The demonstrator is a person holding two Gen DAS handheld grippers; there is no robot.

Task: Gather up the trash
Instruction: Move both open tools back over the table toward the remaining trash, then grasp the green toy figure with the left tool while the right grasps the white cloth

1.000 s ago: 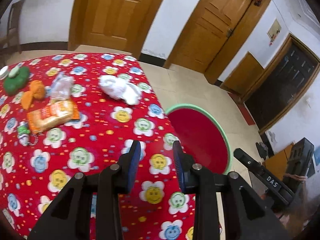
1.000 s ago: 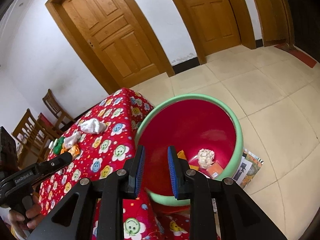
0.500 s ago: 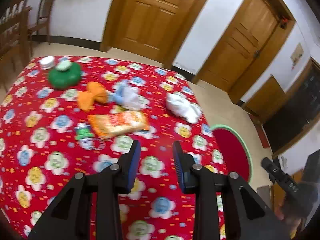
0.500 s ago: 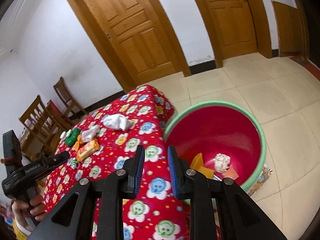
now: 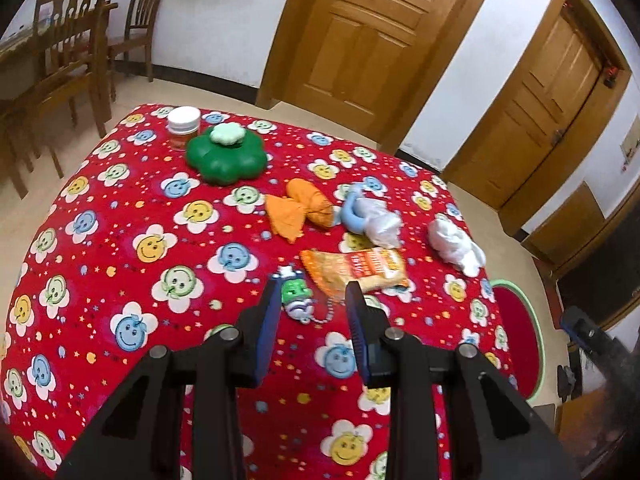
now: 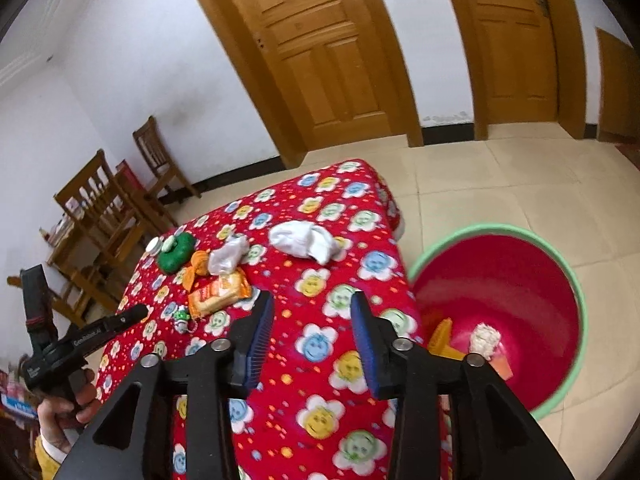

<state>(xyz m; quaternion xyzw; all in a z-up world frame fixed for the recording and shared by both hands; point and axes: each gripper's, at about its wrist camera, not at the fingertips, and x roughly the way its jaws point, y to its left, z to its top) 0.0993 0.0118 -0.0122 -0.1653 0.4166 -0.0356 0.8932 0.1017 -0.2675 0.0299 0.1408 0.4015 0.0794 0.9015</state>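
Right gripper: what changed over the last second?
The right gripper swung from over the basin to over the table; its jaws are opening, empty. The left gripper swung toward the snack packet, empty too. Trash on the table and in the basin stayed put.

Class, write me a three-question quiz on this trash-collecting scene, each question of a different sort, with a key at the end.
1. True or false: the red basin beside the table already holds some trash.
2. Which item lies nearest the left claw? A) the white jar B) the green keychain toy C) the white crumpled tissue
3. Fill in: the orange snack wrapper lies on the ____ tablecloth.

Key: 1 true, a paper ball and orange scraps lie inside. 2 B. 3 red, flower-patterned.
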